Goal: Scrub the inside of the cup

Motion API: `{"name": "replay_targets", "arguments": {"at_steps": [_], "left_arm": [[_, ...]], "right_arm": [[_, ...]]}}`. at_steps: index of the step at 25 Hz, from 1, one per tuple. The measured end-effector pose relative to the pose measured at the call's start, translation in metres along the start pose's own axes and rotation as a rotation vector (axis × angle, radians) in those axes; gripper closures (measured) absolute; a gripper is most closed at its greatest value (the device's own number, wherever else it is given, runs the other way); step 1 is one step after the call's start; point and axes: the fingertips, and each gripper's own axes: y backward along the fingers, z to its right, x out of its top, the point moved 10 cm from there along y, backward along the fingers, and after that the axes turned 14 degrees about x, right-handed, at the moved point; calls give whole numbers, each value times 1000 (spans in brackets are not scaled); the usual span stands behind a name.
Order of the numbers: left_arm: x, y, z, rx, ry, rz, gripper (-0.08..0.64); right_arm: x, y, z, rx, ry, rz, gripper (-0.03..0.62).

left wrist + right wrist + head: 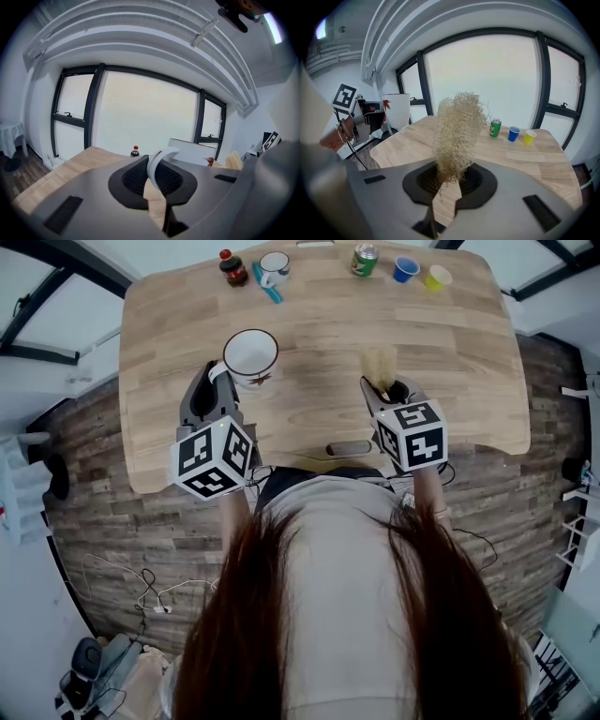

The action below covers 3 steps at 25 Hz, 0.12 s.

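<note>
Left gripper (218,381) has the white cup (250,354) by its handle (158,165). Its fingers (132,180) are clenched on the white loop, clear in the left gripper view. Cup is upright, mouth up, over the near-left part of the wooden worktop (450,343). Can't tell if its base touches the wood or is just lifted. Right gripper (382,390) is grasping a pale fibre scrubber (380,367) at its base, pads pressed in on it, tuft sticking fwd past them.

Progress, as I judge it: setup is done (cup steadied, scrubber in hand) but scrubbing hasn't begun. Scrubber is off to the right of the cup and outside it, w/ nothing in the mouth. Cup interior looks plain white, no suds or water visible. Left to do: bring the tuft over the rim, down inside, then work the walls & bottom.

Writing: little is legible.
- Cup has a small red-brown leaf-like mark (387,104) on its side, no text.
- Cola bottle (233,267) at the far edge, red cap, label too small to read.
- White mug (273,268) w/ a blue item (269,292) just beside it.
- Green can (365,259), print unreadable.
- Blue cup (405,269) & yellow cup (437,277), both apparently blank.
- Gripper cubes (214,457) carry b/w square markers only, no letters.
</note>
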Motion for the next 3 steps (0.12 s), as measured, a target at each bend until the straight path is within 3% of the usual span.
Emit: {"name": "replay_targets", "arguments": {"at_steps": [3], "left_arm": [[-3,2,10,7,11,6,535]], "right_arm": [[-5,4,10,15,0,-1,520]]}}
